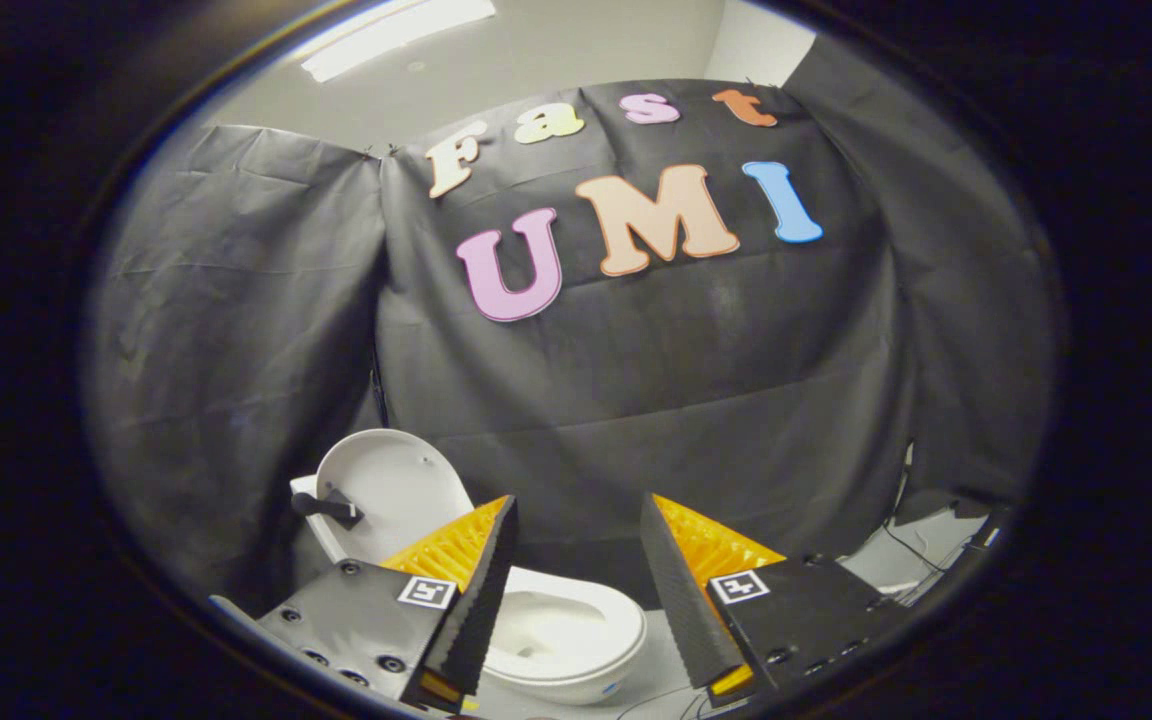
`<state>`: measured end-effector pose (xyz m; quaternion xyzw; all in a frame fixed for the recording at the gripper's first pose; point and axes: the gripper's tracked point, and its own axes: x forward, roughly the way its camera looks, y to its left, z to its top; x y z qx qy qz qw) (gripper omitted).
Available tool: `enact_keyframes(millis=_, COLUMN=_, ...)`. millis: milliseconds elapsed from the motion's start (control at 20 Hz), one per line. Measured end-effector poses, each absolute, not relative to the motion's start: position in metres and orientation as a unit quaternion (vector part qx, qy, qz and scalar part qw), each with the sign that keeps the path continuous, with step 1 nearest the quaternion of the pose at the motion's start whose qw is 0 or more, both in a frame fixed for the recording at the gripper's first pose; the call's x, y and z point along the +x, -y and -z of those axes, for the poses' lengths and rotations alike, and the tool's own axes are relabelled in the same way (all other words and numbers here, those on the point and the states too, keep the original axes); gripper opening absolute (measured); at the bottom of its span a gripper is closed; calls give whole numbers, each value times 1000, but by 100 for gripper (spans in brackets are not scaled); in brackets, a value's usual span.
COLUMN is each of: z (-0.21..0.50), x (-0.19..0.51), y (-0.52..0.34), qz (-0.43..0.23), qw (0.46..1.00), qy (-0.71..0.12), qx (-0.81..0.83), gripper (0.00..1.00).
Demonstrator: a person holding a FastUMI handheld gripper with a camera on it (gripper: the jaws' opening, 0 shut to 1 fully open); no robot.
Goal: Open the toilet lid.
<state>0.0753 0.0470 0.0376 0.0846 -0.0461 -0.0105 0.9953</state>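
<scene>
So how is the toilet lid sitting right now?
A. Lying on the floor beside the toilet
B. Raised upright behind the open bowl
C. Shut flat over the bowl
B: the toilet lid stands raised behind the open bowl, a dark handle sticking out from it, while the gripper has its fingers spread apart, holding nothing.

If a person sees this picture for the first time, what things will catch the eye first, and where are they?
First the white toilet lid, standing raised beyond the left finger, with a dark handle sticking out from its face. Below it the open toilet bowl shows between the two fingers of the gripper, which is open and holds nothing. Behind everything hangs the black cloth wall of the booth.
</scene>
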Motion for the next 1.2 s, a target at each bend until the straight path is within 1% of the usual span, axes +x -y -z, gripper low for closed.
enact_keyframes(millis=200, z=-24, x=52, y=-13, qz=17, qw=997, qy=42, qx=66, gripper=77)
enact_keyframes(millis=400, z=-8, x=34, y=18, qz=33, qw=998, qy=19, qx=54, gripper=77)
enact_keyframes(millis=650, z=6, x=24, y=28, qz=46, qw=998, qy=-7, qx=40, gripper=77)
enact_keyframes(millis=750, z=0, x=25, y=24, qz=39, qw=999, qy=3, qx=34, gripper=77)
enact_keyframes(millis=950, z=0, x=16, y=29, qz=55, qw=998, qy=-2, qx=1, gripper=76)
enact_keyframes(millis=1200, z=-1, x=10, y=11, qz=15, qw=1000, qy=1, qx=10, gripper=76)
